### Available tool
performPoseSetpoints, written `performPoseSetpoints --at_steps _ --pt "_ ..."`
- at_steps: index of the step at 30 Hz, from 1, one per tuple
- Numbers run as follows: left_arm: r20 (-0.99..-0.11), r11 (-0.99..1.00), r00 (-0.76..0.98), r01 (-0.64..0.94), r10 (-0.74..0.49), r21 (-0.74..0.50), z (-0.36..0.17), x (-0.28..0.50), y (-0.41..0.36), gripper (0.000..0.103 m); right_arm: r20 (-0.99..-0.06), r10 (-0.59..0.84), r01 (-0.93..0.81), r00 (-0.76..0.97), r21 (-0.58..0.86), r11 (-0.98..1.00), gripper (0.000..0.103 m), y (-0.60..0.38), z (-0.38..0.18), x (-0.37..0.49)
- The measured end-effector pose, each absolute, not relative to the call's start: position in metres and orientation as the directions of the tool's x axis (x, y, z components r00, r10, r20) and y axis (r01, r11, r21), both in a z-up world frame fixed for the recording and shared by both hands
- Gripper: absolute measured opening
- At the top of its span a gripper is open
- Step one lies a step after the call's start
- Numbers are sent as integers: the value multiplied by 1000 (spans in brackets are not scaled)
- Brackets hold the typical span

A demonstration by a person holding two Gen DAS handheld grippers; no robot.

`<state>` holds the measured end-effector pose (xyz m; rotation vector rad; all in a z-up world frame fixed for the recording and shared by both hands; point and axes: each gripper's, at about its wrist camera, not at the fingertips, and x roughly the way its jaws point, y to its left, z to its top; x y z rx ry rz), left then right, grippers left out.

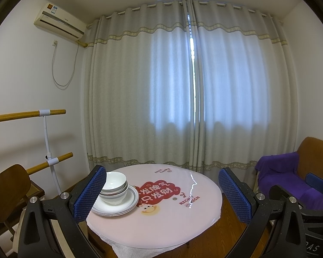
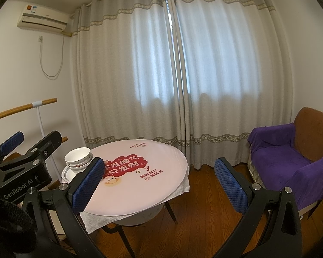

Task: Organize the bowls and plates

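Observation:
Several white bowls (image 1: 115,186) are nested on a stack of white grey-rimmed plates (image 1: 127,204) at the left edge of a round pink table (image 1: 161,221). The same bowls (image 2: 78,158) and plates (image 2: 66,175) show in the right wrist view, partly hidden by a finger. My left gripper (image 1: 162,195) is open and empty, held back from the table, its left pad in front of the stack. My right gripper (image 2: 159,186) is open and empty, further back and to the right. The left gripper (image 2: 30,148) shows at the left of the right wrist view.
A white cloth (image 2: 183,187) hangs from under the tabletop. A brown armchair with a purple cover (image 2: 290,150) stands right of the table. A wooden chair (image 1: 8,189) and wooden rails (image 1: 28,114) are on the left. Curtains (image 1: 183,86) hang behind.

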<state>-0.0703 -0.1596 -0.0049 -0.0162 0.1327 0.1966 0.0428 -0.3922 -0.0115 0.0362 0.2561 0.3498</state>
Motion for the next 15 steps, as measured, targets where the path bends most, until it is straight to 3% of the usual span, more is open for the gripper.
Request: performPoseSetpoints --at_steps 15 --pt "-131 980 972 -198 195 -9 -8 -71 -156 102 -244 345 -336 906 80 938 103 -391 -11 43"
